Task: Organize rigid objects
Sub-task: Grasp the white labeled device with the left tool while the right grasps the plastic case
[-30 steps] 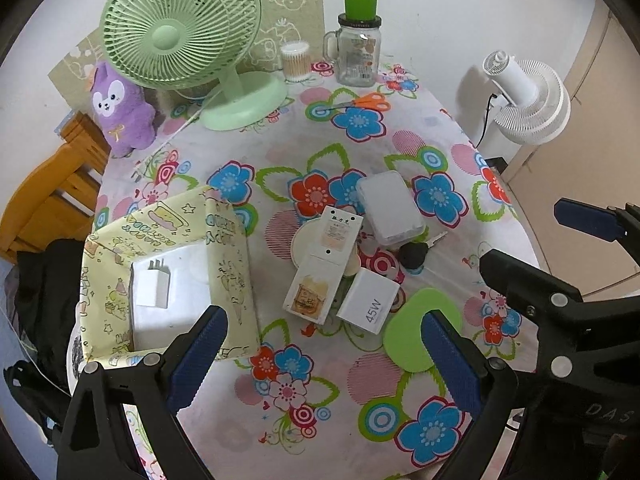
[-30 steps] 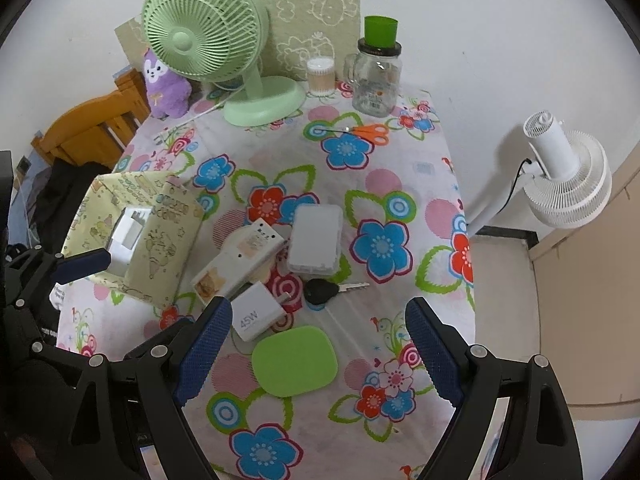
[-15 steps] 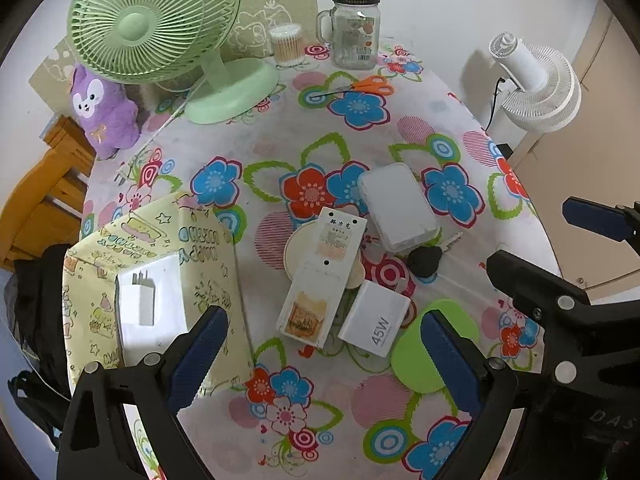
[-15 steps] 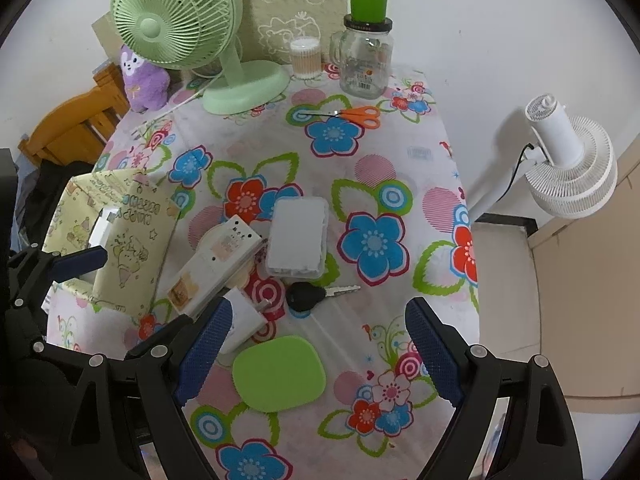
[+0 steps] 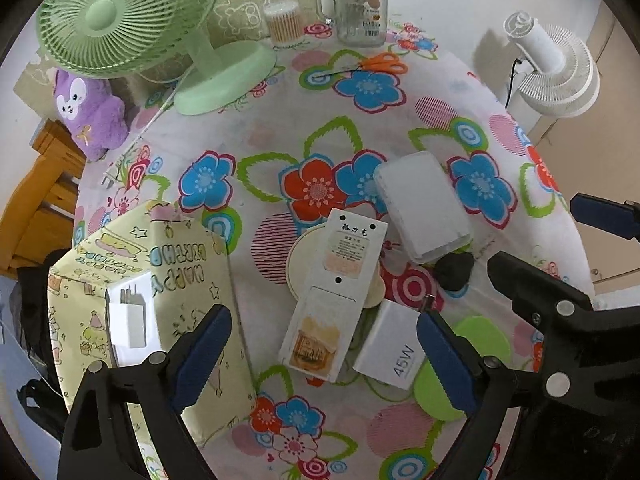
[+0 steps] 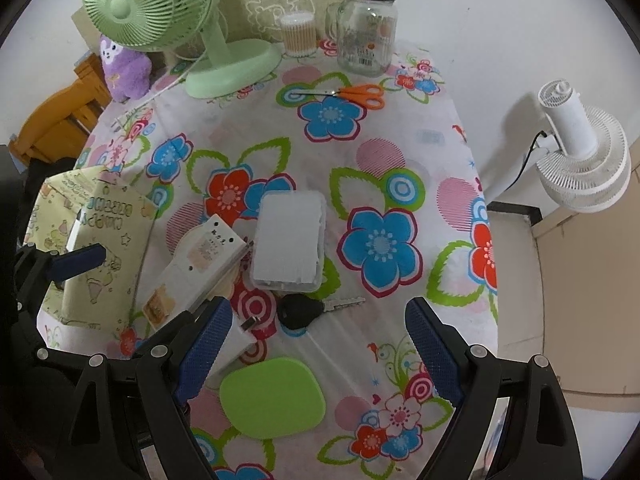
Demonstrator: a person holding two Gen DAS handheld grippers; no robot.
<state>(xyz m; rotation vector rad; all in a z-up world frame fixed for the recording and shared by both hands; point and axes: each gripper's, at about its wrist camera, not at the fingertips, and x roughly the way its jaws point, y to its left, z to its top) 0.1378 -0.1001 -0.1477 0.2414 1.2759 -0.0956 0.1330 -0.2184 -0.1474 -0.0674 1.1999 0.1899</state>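
Note:
A yellow patterned paper box [image 5: 188, 264] with a white plug [image 5: 130, 320] inside stands at the left. Beside it a long white box [image 5: 336, 280] lies across a cream disc [image 5: 300, 258], next to a frosted plastic case [image 5: 424, 204], a black key [image 6: 300, 312], a white 45W charger [image 5: 394, 356] and a flat green pad [image 6: 272, 398]. My left gripper [image 5: 324, 340] hovers above the long box's near end, its jaws closing on nothing. My right gripper [image 6: 320, 320] hangs open above the key and holds nothing.
At the back of the flowered tablecloth [image 6: 380, 152] stand a green desk fan [image 5: 120, 12], a purple plush [image 5: 90, 116], a swab tub [image 5: 284, 20], a glass jar [image 5: 362, 8] and orange scissors [image 5: 380, 64]. A white floor fan [image 6: 576, 152] stands beyond the right table edge, a wooden chair [image 5: 36, 200] at the left.
Both grippers have sunk toward the table and moved forward, so the objects look larger and nearer. Nothing on the table has moved or been taken.

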